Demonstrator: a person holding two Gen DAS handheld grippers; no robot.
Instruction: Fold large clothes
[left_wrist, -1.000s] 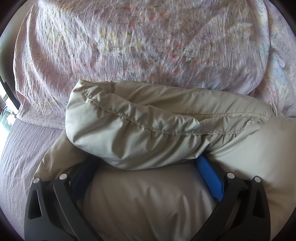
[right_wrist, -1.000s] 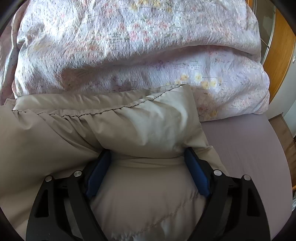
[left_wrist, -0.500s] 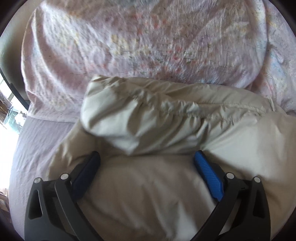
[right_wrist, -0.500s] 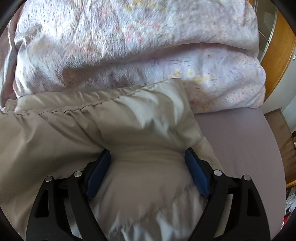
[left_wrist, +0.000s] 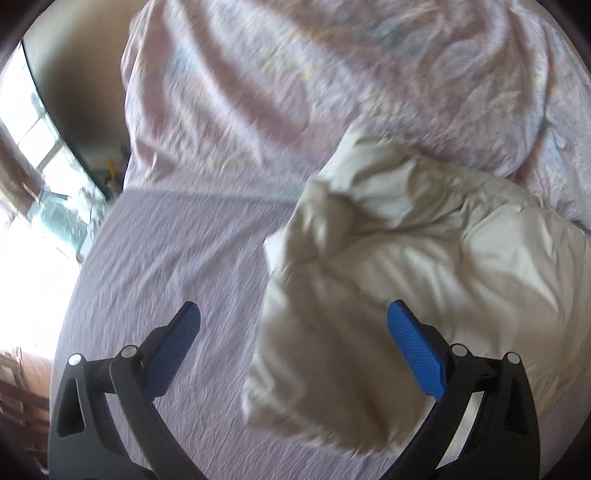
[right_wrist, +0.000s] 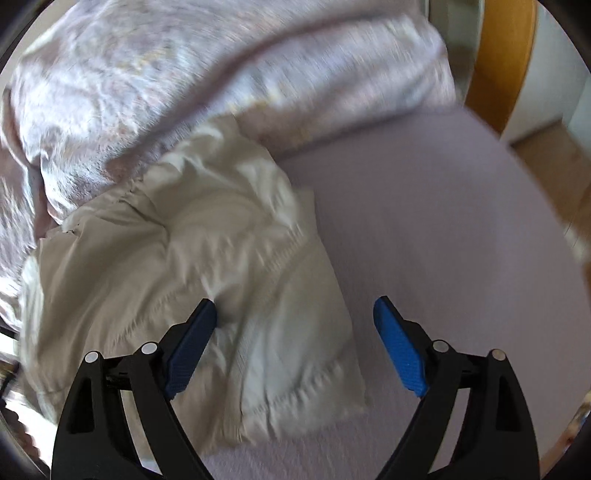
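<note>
Both grippers, left gripper and right gripper, have lifted off the beige padded jacket; right jaws just widened, both gape empty, so this fold looks finished.

no readable text, label or number anywhere.

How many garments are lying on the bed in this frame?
1. A beige padded jacket lies bunched on the lilac bedsheet, its far edge against the floral duvet. Anything under the duvet would be hidden.
</note>
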